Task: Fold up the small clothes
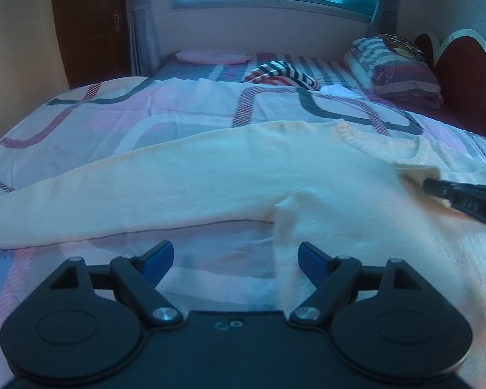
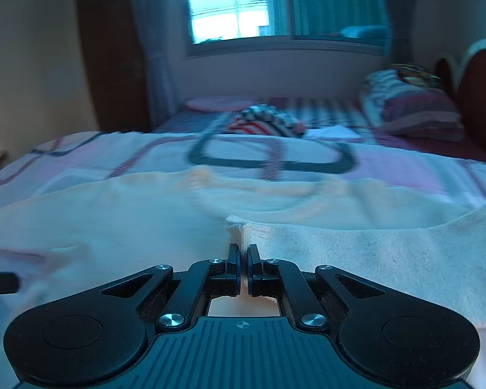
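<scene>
**Ana:** Across the near part of the bed [image 1: 184, 103], what can't you make out?

**Ben:** The cream long-sleeved top [image 1: 230, 175] runs off the right edge of the left wrist view, so its hem is cut off. The right wrist view is smeared with blur; the striped garment [image 2: 265, 121] farther back is only a smudge there.

**Ana:** Which way does the top lie?

**Ben:** Flat on the patterned quilt, long axis left to right. Its neckline [image 1: 385, 144] faces the far side, and one sleeve [image 1: 81, 201] stretches out to the left.

**Ana:** And the grippers?

**Ben:** The left gripper [image 1: 236, 259] hovers with jaws spread wide, nothing between them, just near of the armpit crease. The right gripper [image 2: 243, 264] is pinched closed on the ribbed cuff [image 2: 248, 230] of the other sleeve, which lies over the chest.
</scene>
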A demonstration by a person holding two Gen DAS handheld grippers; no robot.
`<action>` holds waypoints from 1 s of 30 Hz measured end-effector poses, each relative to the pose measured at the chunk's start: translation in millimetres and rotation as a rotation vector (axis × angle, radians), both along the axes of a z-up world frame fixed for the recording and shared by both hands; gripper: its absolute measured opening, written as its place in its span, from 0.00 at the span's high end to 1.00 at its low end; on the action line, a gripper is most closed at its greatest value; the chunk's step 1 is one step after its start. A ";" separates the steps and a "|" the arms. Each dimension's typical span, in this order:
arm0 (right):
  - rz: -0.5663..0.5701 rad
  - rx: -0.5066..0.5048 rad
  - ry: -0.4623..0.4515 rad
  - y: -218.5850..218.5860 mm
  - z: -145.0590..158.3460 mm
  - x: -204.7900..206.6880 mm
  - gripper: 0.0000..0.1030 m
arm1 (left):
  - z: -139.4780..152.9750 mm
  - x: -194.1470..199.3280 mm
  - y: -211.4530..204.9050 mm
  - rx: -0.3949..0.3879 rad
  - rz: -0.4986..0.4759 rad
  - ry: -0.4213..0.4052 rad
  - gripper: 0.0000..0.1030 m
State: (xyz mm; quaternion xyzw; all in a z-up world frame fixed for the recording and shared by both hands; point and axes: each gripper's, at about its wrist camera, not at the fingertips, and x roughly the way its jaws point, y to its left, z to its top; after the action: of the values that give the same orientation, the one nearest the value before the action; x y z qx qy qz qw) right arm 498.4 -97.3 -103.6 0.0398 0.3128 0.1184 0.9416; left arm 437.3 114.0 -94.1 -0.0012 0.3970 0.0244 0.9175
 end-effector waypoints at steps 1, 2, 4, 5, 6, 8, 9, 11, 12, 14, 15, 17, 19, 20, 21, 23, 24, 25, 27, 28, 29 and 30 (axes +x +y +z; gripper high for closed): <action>0.016 -0.006 0.004 9.7 -3.2 1.8 0.97 | -0.5 0.2 1.4 0.000 0.001 0.002 0.19; 0.035 -0.006 0.014 17.0 -7.9 3.6 0.97 | -1.2 -0.5 3.3 0.000 0.000 0.003 0.19; 0.077 -0.020 0.033 33.9 -20.5 7.4 0.76 | -1.5 0.5 2.7 -0.006 -0.008 0.007 0.19; 0.088 -0.055 0.008 38.5 -21.2 3.4 0.61 | -0.8 0.5 1.1 -0.011 -0.014 0.006 0.19; 0.098 -0.080 -0.010 42.5 -19.8 0.3 0.34 | 0.6 1.1 -1.6 -0.018 -0.023 -0.001 0.19; 0.086 -0.069 -0.071 37.4 -14.7 -12.7 0.34 | 3.6 4.3 -10.3 -0.045 -0.048 -0.017 0.20; 0.061 -0.062 -0.067 27.1 -12.1 -18.2 0.43 | 4.9 7.3 -16.2 -0.066 -0.063 -0.023 0.22; -0.019 -0.024 -0.061 2.8 -8.4 -24.4 0.69 | 6.0 17.1 -32.3 -0.124 -0.113 -0.030 0.38; -0.065 -0.008 -0.050 -9.1 -7.9 -25.8 0.75 | 5.0 23.2 -42.0 -0.156 -0.141 -0.028 0.42; -0.187 0.015 -0.034 -41.1 -3.9 -29.0 0.76 | -0.5 37.5 -62.0 -0.222 -0.179 -0.004 0.46; -0.232 0.026 -0.032 -54.1 -3.5 -31.5 0.76 | -3.6 44.2 -71.7 -0.256 -0.199 0.002 0.47; -0.335 0.038 -0.029 -80.6 -0.7 -37.5 0.76 | -11.0 57.3 -88.9 -0.306 -0.220 0.020 0.50; -0.427 0.040 -0.019 -106.1 0.7 -44.8 0.76 | -22.0 71.7 -101.2 -0.348 -0.222 0.061 0.58; -0.465 0.046 -0.010 -117.2 0.0 -47.5 0.76 | -27.9 77.0 -106.9 -0.367 -0.217 0.083 0.59; -0.509 0.056 0.001 -133.2 2.6 -53.9 0.76 | -32.2 80.5 -111.8 -0.370 -0.210 0.084 0.59; -0.583 0.085 0.028 -157.5 2.8 -61.6 0.76 | -33.4 85.9 -120.1 -0.338 -0.210 0.063 0.81; -0.612 0.102 0.043 -169.3 3.2 -66.7 0.76 | -33.6 89.3 -122.8 -0.329 -0.217 0.065 0.95; -0.640 0.118 0.056 -178.9 2.2 -71.1 0.76 | -33.9 91.7 -123.2 -0.335 -0.220 0.067 0.97; -0.669 0.142 0.075 -191.8 0.9 -76.6 0.76 | -26.0 88.8 -119.5 -0.332 -0.221 0.023 0.97; -0.676 0.154 0.084 -196.3 1.2 -79.2 0.76 | -19.9 85.0 -116.1 -0.317 -0.226 -0.008 0.97; -0.677 0.160 0.087 -197.3 1.1 -79.0 0.76 | -13.7 81.3 -112.3 -0.298 -0.229 -0.032 0.97; -0.671 0.161 0.088 -197.8 1.9 -78.9 0.76 | -8.8 78.6 -107.2 -0.277 -0.226 -0.050 0.97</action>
State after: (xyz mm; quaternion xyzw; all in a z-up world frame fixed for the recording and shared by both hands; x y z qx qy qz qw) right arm 419.4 -295.1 -101.7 0.2198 0.3122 -0.1755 0.9074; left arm 515.9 6.9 -102.9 -0.0834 0.3712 -0.1339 0.9151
